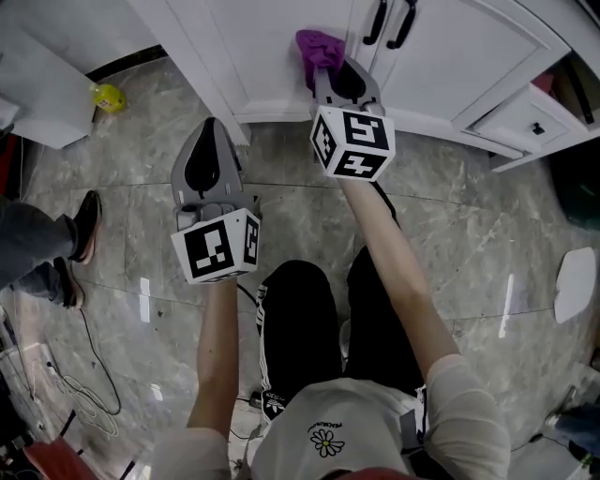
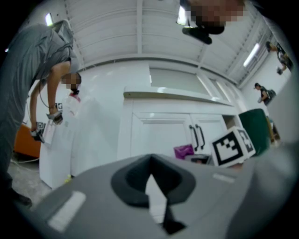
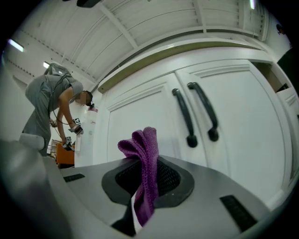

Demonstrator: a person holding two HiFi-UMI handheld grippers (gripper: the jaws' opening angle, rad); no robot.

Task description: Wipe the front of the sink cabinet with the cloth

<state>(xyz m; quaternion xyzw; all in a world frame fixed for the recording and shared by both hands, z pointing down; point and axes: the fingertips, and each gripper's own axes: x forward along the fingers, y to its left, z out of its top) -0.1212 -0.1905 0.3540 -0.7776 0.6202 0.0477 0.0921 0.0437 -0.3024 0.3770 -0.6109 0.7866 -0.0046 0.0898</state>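
— Where is the cloth?
— There's one purple cloth, bunched up and pinched in the right claw, which is clamped tight on it. It stands in front of the sink cabinet, low on the left door and just left of the handles.
— Is it touching the door?
— It's very close, but I can't tell whether it actually presses on it.
— So how far along is the job?
— My guess is that wiping is about to start or has only just started. The white front shows no streak or damp patch, so nothing says which part is done. I'd count the right door and most of the left one as still to do.
— And the other claw?
— The left claw hangs short of the cabinet, over the floor. Its jaws are drawn together to a thin slit with nothing in them.
— Counts?
— One cloth, two claws, two doors and two black handles. One other person bends over well to the cabinet's left.
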